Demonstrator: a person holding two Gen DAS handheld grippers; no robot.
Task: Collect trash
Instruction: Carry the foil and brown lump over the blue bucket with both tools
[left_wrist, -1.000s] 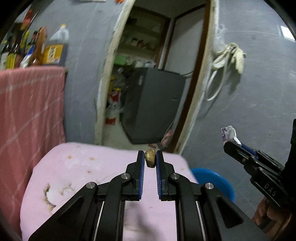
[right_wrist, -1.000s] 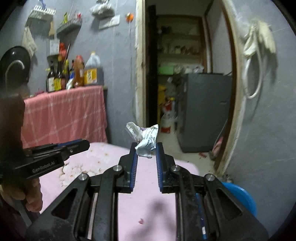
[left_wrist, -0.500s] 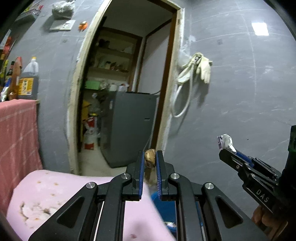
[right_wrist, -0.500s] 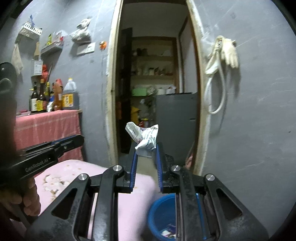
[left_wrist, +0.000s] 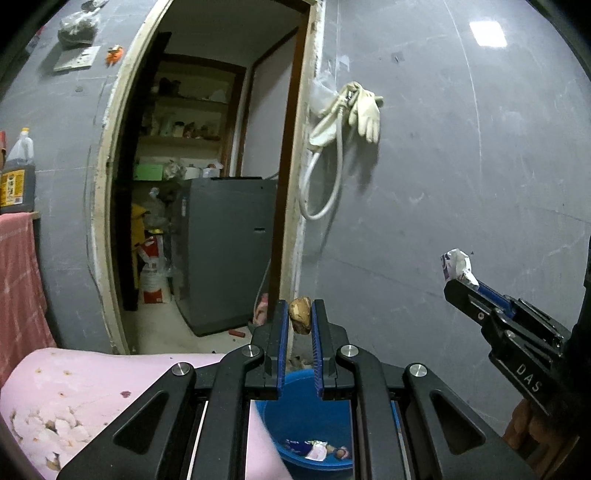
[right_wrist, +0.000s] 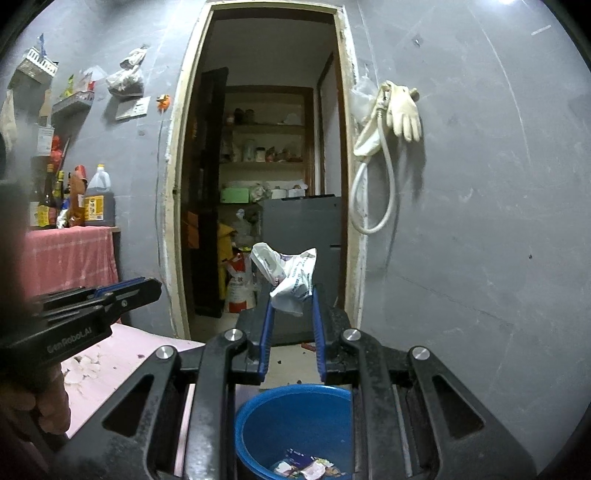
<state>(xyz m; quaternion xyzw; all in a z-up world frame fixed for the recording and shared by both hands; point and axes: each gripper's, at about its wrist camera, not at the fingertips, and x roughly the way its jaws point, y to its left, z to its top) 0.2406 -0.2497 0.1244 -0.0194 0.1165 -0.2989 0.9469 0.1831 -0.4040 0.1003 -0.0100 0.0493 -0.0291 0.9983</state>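
My left gripper (left_wrist: 299, 314) is shut on a small tan scrap (left_wrist: 300, 315), a nutshell-like lump, held level in the air. Below it stands a blue bucket (left_wrist: 295, 410) with wrappers in its bottom. My right gripper (right_wrist: 291, 295) is shut on a crumpled white wrapper (right_wrist: 290, 275), and the same blue bucket (right_wrist: 266, 417) sits on the floor under its fingers. In the left wrist view the right gripper (left_wrist: 461, 282) shows at the right with the wrapper (left_wrist: 456, 264). The left gripper (right_wrist: 147, 286) appears at the left of the right wrist view.
A pink-covered table (left_wrist: 92, 384) lies low at the left. A grey wall (left_wrist: 461, 166) with hanging gloves and hose (left_wrist: 354, 110) is ahead. An open doorway (right_wrist: 266, 184) leads to a storeroom with a grey appliance (right_wrist: 306, 236). Bottles (right_wrist: 96, 203) stand on a pink-draped shelf.
Both grippers have swung right, off the pink table toward the wall. The blue bucket has come in under their fingers. Each still grips its piece of trash.
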